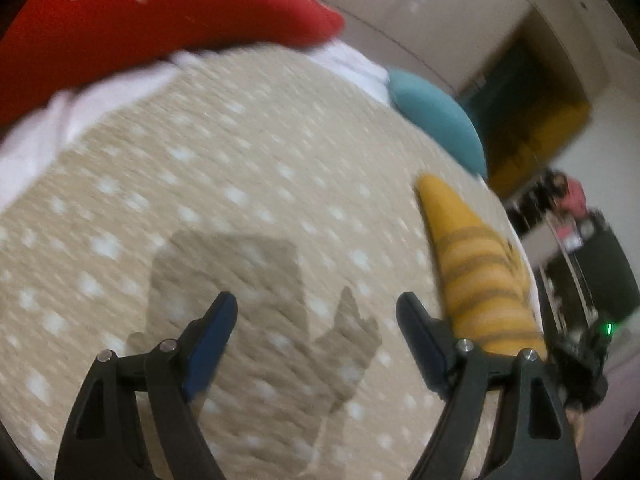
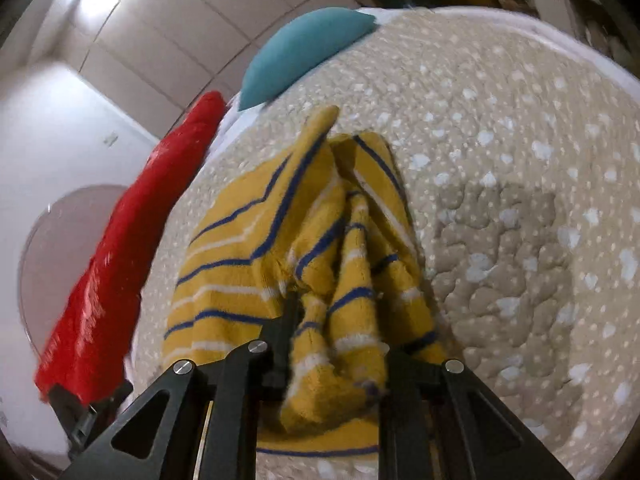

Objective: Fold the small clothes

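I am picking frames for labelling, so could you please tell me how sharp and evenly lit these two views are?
Left wrist view: motion blur smears the bedspread dots and the yellow garment; the open left claw stays sharp and casts a clear shadow. Right wrist view: sharper on the garment in the right claw, glare top left, fisheye bending the edges.

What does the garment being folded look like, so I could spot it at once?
Look at the bed's beige dotted cover. On it, below the teal pillow, lies a bunched garment. It alone is mustard yellow with blue and white stripes.
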